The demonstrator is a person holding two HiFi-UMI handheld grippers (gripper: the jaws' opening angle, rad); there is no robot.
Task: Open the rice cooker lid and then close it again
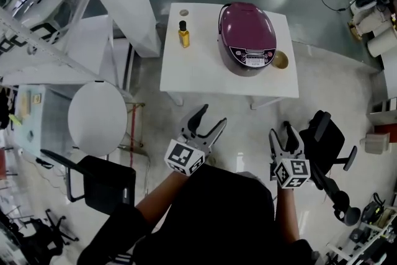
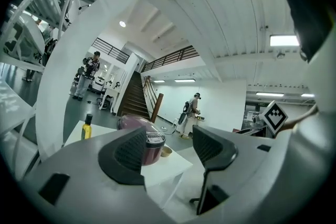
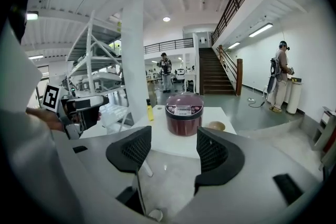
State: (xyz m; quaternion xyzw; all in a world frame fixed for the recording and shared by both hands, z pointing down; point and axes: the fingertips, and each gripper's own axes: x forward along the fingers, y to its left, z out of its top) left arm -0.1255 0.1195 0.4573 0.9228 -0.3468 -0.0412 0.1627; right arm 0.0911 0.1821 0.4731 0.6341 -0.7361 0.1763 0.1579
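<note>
Both claws empty and short of the table, rice cooker lid down.

On the square white table (image 1: 205,68) I see, from the left, a small yellow bottle with a dark cap (image 1: 183,34). Next is the glossy maroon oval rice cooker (image 1: 247,38), which sits on the table's right half. Its domed lid is flat down, and a pale control panel with buttons faces me on the front edge. A small tan round bowl (image 1: 280,59) lies just beside the cooker's right flank. My left gripper (image 1: 212,116) hangs over the floor with its jaws spread and nothing between them. My right gripper (image 1: 280,131) is likewise parted and empty, well apart from the cooker.
</note>
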